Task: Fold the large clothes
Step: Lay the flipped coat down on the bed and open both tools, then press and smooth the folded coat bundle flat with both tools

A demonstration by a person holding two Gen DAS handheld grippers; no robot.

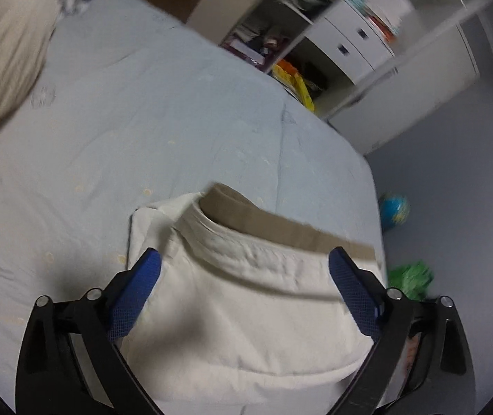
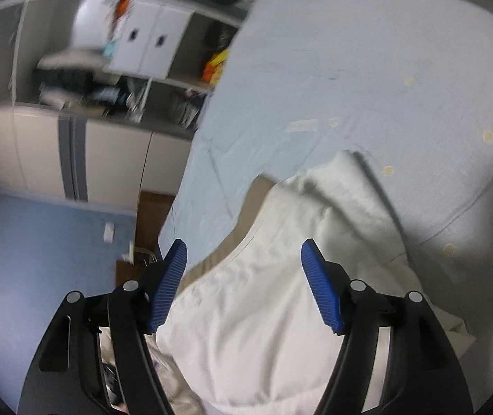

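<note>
A cream-white garment (image 1: 246,311) lies folded near the corner of a pale blue bed (image 1: 177,121), with a tan garment (image 1: 281,224) showing under its far edge. My left gripper (image 1: 244,263) hovers over the cream garment with its blue pads wide apart, nothing pinched between them. In the right wrist view the same cream garment (image 2: 281,294) lies below my right gripper (image 2: 244,256), whose jaws also stand open and free of cloth. A strip of the tan garment (image 2: 249,207) shows at its left edge.
A beige pillow (image 1: 4,52) rests at the bed's far left. Beyond the bed stand open shelves (image 1: 281,34) with clutter and white drawers (image 1: 350,41). A blue globe (image 1: 394,209) and a green object (image 1: 410,278) lie on the floor by the bed's corner.
</note>
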